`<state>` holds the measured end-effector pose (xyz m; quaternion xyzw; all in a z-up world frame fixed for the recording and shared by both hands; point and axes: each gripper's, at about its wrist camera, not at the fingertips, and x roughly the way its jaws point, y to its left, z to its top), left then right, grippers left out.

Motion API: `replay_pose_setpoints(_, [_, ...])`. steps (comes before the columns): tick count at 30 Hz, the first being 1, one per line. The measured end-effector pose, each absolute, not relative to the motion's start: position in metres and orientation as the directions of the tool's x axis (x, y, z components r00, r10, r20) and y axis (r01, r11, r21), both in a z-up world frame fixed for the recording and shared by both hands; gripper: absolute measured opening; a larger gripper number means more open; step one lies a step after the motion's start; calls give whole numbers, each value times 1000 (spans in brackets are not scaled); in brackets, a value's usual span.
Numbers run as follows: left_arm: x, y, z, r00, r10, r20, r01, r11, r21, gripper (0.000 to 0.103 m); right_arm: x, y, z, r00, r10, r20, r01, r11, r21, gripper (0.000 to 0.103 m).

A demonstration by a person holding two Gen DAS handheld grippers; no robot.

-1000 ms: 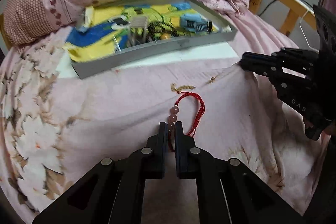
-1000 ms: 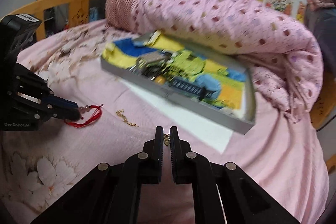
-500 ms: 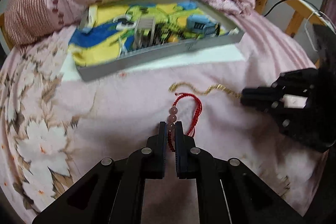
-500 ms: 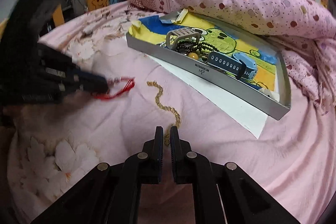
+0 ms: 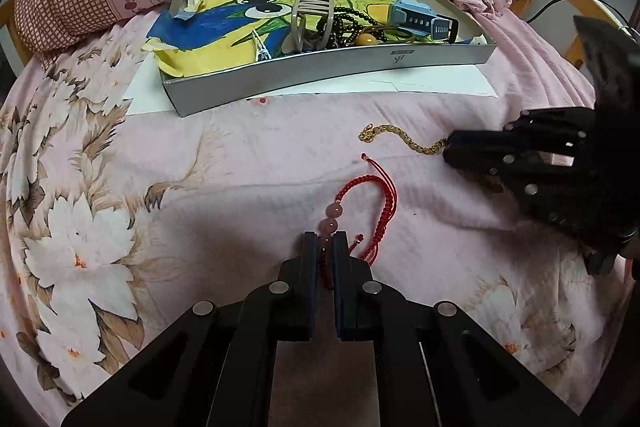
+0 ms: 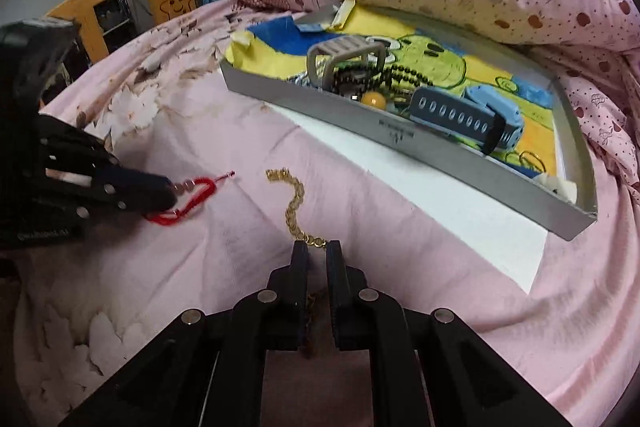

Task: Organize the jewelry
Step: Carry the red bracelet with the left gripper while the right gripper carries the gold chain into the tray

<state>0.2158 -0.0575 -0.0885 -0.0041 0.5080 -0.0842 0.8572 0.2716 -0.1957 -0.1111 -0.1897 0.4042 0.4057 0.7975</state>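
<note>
the left gripper (image 5: pixel 326 247) pinches the red bead bracelet (image 5: pixel 362 203) and the right gripper (image 6: pixel 316 255) pinches the gold chain (image 6: pixel 294 203), probably to carry both to the grey tray (image 6: pixel 400 137).

Over the last second the thin gold chain bracelet (image 6: pixel 295 201), earlier mostly bunched at the right gripper (image 6: pixel 316 251), now trails out in a curve across the pink sheet. The grey tray (image 5: pixel 332 73) appears nearer and sharper in both views.
</note>
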Motion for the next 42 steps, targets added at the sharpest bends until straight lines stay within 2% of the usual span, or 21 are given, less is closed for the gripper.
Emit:
replay_pose_setpoints(2, [215, -56, -89, 469, -148, -871, 136, 986, -95, 5, 272, -197, -110, 347, 494, -797, -799, 600, 24, 13])
replay_pose_setpoints(4, [214, -55, -89, 468, -149, -871, 134, 986, -96, 5, 273, -199, -110, 355, 493, -795, -794, 607, 22, 22])
replay_pose_setpoints(6, [215, -56, -89, 468, -150, -871, 134, 986, -97, 5, 274, -202, -110, 353, 491, -796, -792, 610, 25, 24])
replay_pose_setpoints(15, [215, -55, -88, 473, -152, -868, 121, 987, -108, 5, 277, -205, -104, 398, 502, -768, -771, 637, 17, 24])
replay_pose_setpoints(26, [229, -47, -85, 497, -150, -855, 80, 989, -127, 5, 282, -198, -115, 407, 454, -792, -773, 633, -34, 23])
replay_pose_setpoints(29, [229, -45, -85, 497, -153, -854, 75, 988, -134, 5, 282, -199, -116, 411, 443, -796, -769, 638, -42, 22])
replay_pose_setpoints(31, [229, -45, -85, 501, -155, -851, 77, 988, -135, 5, 281, -200, -117, 419, 432, -799, -762, 645, -52, 11])
replay_pose_setpoints(34, [229, -46, -82, 519, -167, -838, 82, 986, -146, 5, 286, -208, -115, 413, 442, -797, -740, 672, -11, 5])
replay_pose_setpoints(42, [232, -57, -60, 589, -190, -785, 116, 982, -150, 5, 284, -216, -95, 546, 391, -741, -689, 712, -132, 3])
